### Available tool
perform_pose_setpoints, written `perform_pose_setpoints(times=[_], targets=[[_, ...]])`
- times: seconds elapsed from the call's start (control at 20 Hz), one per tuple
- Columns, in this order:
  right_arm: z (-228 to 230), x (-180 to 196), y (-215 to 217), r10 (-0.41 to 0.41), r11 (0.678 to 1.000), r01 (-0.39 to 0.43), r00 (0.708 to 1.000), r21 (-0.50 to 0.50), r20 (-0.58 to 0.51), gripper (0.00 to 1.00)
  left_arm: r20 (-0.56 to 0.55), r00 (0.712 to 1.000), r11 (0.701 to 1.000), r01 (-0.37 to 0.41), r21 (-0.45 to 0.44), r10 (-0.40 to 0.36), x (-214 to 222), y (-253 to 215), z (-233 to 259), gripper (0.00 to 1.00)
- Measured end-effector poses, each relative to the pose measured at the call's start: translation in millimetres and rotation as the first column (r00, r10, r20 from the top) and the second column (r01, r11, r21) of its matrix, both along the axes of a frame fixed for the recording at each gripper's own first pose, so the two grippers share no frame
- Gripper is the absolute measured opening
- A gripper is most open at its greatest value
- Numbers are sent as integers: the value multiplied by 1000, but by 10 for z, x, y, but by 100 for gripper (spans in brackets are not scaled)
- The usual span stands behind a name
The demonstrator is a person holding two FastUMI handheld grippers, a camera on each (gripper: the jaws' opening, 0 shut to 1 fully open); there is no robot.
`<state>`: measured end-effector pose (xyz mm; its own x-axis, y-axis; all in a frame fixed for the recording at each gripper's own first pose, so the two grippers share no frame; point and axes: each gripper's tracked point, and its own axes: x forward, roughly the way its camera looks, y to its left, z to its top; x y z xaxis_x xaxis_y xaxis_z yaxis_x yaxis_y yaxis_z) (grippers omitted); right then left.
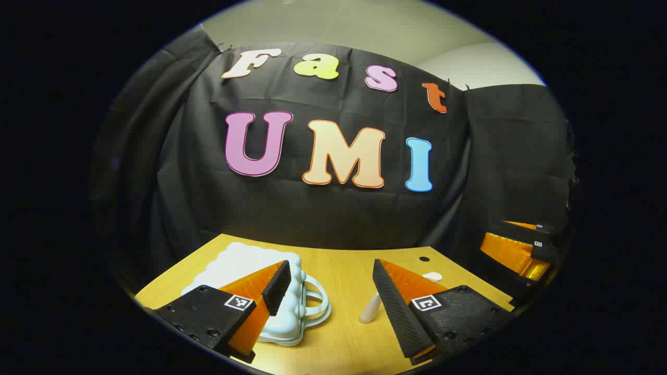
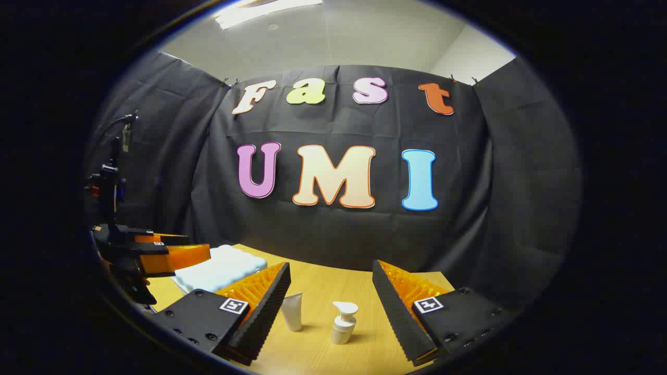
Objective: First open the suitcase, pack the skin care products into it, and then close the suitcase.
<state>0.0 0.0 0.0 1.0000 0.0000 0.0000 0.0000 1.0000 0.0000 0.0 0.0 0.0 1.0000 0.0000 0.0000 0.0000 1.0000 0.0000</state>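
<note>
Wooden table (image 2: 323, 284) carries the closed suitcase (image 1: 245, 260) lying flat, handle toward the near edge, so opening comes first. Left gripper (image 1: 329, 284) and right gripper (image 2: 331, 289) both hover with jaws spread, empty. Tube (image 2: 293, 311) and pump bottle (image 2: 344, 323) stand upright just beside each other, ready for packing.

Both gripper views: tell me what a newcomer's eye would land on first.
First, the pale blue suitcase, lying closed on the wooden table, its handle toward the camera, just behind the open left gripper. Next, in the right gripper view, a white tube and a pump bottle stand side by side on the table between the fingers of the open right gripper.
</note>
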Motion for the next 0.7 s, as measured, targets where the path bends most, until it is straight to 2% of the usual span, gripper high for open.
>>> perform_pose_setpoints(times=[0.4,0.45,0.7], targets=[[-18,-53,75,-6,1000,6,1000,14,-11,99,-23,1000,1000,-12,3,12,-22,35,-68,94],[-11,-63,88,-9,1000,9,1000,24,-11,99,-24,1000,1000,-11,5,11,-32,28,-72,92],[24,-77,117,-27,998,27,1000,65,-10,99,-15,1000,1000,0,-1,0,-21,33,-39,94]])
